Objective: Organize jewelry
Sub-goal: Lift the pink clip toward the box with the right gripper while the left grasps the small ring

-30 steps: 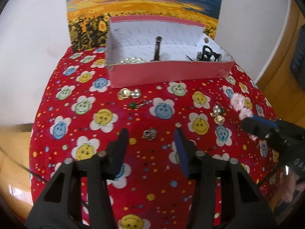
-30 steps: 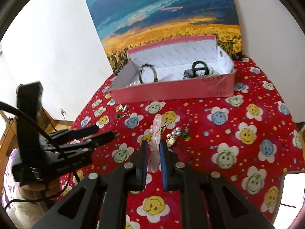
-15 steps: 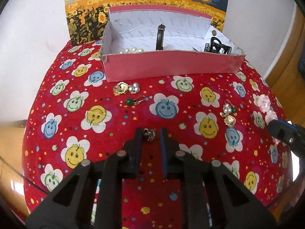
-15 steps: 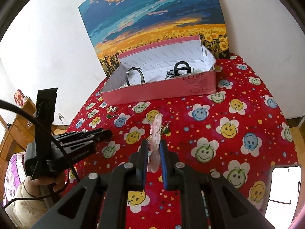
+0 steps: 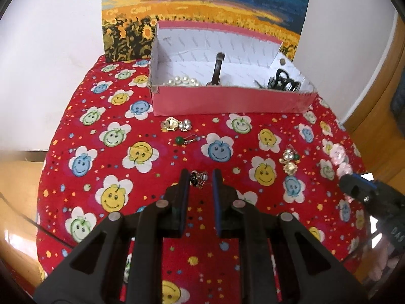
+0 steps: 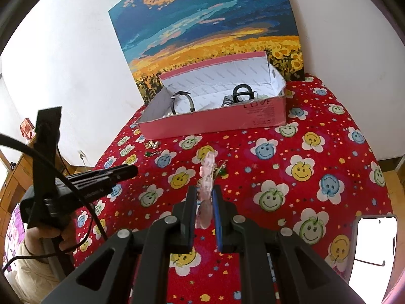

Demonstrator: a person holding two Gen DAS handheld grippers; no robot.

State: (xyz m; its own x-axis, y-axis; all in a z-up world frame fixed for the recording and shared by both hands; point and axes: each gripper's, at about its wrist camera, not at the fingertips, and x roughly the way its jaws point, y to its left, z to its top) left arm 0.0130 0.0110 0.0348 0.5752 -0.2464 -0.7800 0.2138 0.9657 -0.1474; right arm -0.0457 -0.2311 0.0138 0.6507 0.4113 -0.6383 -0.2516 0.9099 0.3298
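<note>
A pink open box stands at the back of the red smiley tablecloth, with pearls, a dark bracelet and black pieces inside. My left gripper is shut on a small dark silver earring, held just above the cloth. My right gripper is shut on a pink flower bracelet, held above the cloth; it shows at the right in the left wrist view.
Loose on the cloth lie a gold and pearl earring, a green bead earring and a crystal and green earring cluster. A sunflower painting leans on the wall behind the box. A phone lies at the right edge.
My left gripper closed on the small dark earring and has lifted it slightly. My right gripper kept the pink bracelet and drew back and up from the box.
</note>
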